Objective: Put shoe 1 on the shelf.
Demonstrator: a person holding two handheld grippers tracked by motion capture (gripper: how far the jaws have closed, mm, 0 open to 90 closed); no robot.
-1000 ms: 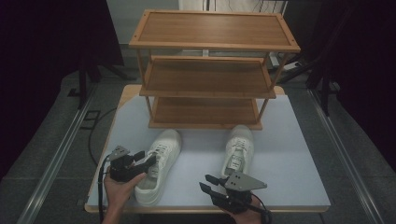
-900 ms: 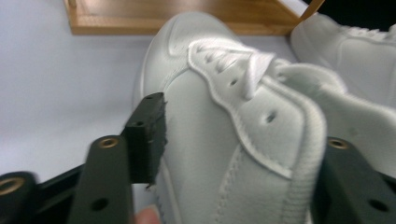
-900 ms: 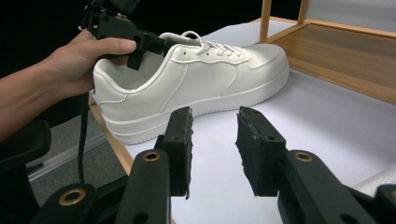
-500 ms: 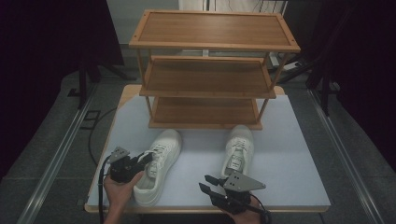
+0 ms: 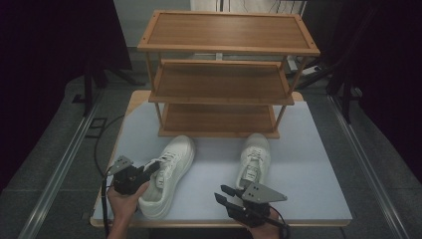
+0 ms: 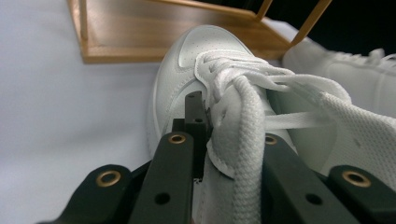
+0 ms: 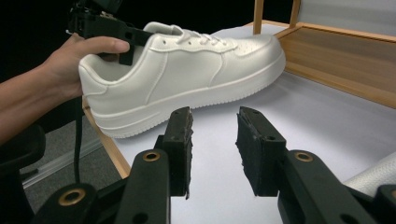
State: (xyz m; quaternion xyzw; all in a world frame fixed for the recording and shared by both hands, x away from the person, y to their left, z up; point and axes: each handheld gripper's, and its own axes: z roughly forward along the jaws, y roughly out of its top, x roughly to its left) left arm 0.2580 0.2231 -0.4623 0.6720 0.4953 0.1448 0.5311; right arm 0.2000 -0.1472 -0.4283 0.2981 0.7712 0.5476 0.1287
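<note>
Two white sneakers stand on the table in front of a wooden shoe rack. My left gripper reaches in at the collar of the left sneaker from its outer side. Its jaws have just been closing and now pinch the tongue and laces; in the left gripper view the tongue sits squeezed between the pads. The right gripper view shows that gripper and the hand at the sneaker's heel. My right gripper hovers open and bare near the heel of the right sneaker.
The rack has three slatted shelves, the lowest resting on the pale table just beyond the toes. The left sneaker's heel is close to the table's front edge. Dark floor and metal rails lie around the table.
The left gripper's jaws, wide apart a second ago beside the left sneaker, have come together on its tongue and laces. The right gripper has not moved.
</note>
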